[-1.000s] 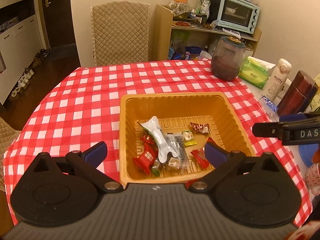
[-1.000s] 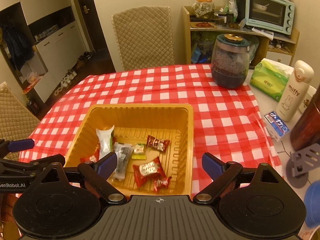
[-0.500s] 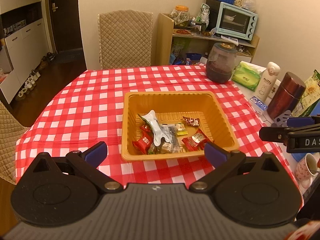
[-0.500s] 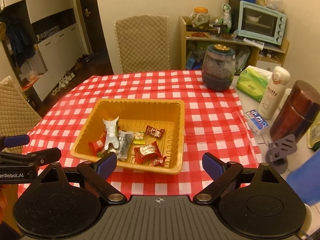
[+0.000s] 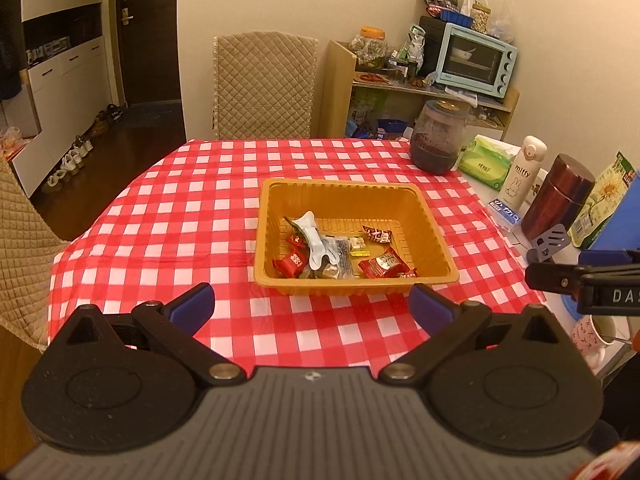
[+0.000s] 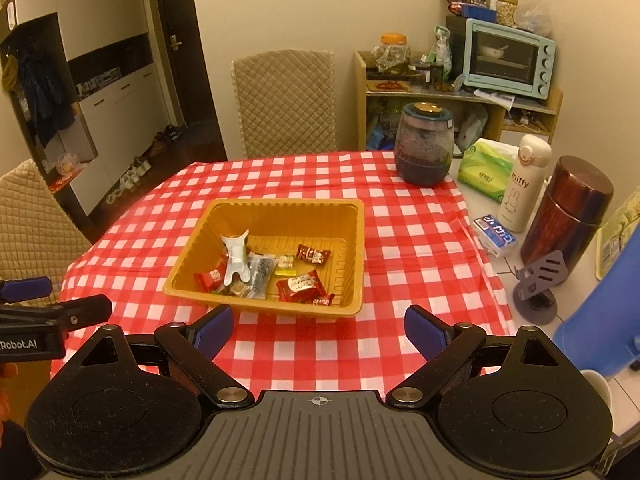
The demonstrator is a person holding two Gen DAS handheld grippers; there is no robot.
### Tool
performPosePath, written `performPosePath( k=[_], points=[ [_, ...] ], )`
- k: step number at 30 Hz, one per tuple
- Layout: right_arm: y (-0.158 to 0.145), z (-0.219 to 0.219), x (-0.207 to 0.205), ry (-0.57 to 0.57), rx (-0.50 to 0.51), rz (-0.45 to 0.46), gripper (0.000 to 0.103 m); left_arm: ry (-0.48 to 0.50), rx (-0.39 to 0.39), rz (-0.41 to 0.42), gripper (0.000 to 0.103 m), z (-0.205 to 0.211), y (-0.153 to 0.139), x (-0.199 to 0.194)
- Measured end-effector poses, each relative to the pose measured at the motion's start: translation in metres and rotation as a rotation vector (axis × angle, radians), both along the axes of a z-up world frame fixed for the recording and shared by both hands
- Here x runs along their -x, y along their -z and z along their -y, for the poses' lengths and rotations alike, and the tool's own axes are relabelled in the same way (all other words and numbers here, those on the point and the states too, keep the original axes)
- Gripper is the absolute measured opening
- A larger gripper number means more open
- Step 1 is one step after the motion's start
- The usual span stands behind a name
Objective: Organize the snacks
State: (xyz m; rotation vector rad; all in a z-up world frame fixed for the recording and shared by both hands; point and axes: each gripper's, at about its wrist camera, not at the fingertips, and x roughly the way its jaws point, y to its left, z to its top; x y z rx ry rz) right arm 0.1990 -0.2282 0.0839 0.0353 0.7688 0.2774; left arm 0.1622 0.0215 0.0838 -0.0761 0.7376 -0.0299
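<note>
An orange plastic tray (image 5: 434,226) sits on the red-and-white checked tablecloth (image 5: 192,216) that covers the tabletop, and all the wrapped snacks (image 5: 340,250) visible lie inside it, gathered toward its near side. Among them are a white twisted wrapper (image 6: 236,256) leaning upright, several red candy packets (image 6: 299,285), a small yellow sweet (image 6: 286,263) and a clear packet with dark print (image 6: 261,270). The left claw (image 5: 312,306) hovers above the near edge of the cloth with its blue-tipped fingers (image 5: 191,306) spread wide apart and nothing between them; the tray lies just beyond it, not touched. The right claw (image 6: 318,328) hangs likewise over the near cloth, its jaws standing wide and empty, the tray ahead and slightly to its left. Each claw shows at the edge of the other's view, side by side and apart. Past the tray, at the far right corner of the cloth, stands a dark-filled glass jar (image 6: 425,148) with a lid. On the bare tabletop to the right are a green tissue pack (image 6: 486,168), a white Miffy bottle (image 6: 522,184), a dark red metal flask (image 6: 568,212), a small blue-and-white box (image 6: 495,236) and a grey phone stand (image 6: 538,280). A quilted chair (image 6: 286,104) stands at the far side, and a pale blue toaster oven (image 6: 510,58) rests on a wooden shelf (image 6: 460,98) behind.
</note>
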Motion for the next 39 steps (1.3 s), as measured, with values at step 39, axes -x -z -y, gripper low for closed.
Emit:
performPosePath(
  k=[39],
  points=[
    [0.007, 0.000, 0.128, -0.011, -0.058, 0.068, 0.092, -0.043, -0.019, 0.005, 0.103, 0.012, 0.000, 0.122]
  ],
)
